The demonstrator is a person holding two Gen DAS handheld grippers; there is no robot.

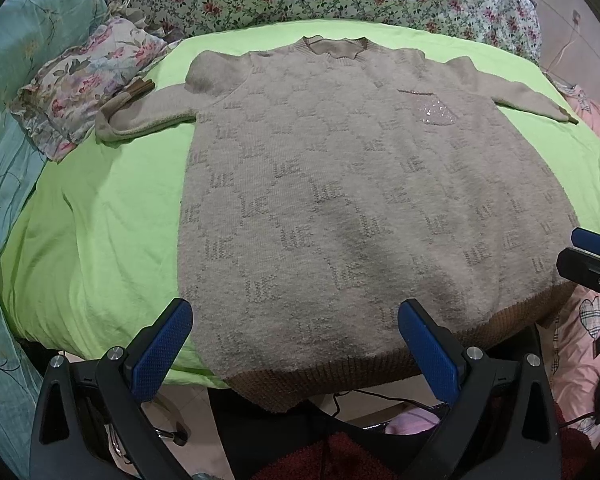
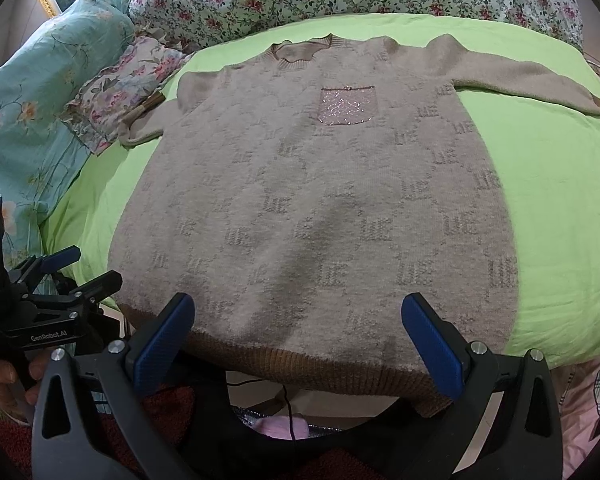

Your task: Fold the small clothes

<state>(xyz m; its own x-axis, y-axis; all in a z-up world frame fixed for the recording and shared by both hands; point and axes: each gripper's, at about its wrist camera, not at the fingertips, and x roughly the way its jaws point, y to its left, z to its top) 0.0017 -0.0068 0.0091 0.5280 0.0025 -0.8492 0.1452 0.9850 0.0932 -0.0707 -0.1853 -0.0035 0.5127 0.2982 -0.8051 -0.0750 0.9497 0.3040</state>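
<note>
Sweater: a beige knit sweater [image 1: 340, 200] with a repeated letter pattern lies spread flat, front up, straight ahead of both tools, collar at the far end.
Hem: the brown ribbed hem [image 1: 380, 364] is the part nearest the tools and hangs slightly over the near edge of the bed.
Sleeves: the left sleeve [image 1: 148, 116] is out to the side with its cuff against a floral pillow [image 1: 84, 84]; the right sleeve [image 2: 532, 80] is stretched out to the other side.
Pocket: a sequinned chest pocket [image 2: 346, 106] sits far ahead, near the collar.
Surface: a lime-green sheet [image 1: 100, 220] covers the bed under the sweater.
Left tool: the left tool [image 1: 296, 344] has its blue pads wide apart and holds nothing; it hovers just short of the hem.
Right tool: the right tool [image 2: 298, 340] is likewise spread wide and empty, above the hem.
Progress: by my judgement no fold is made yet; the sweater is only laid out.
Left to do: bringing both sleeves in, then folding the body.
</note>
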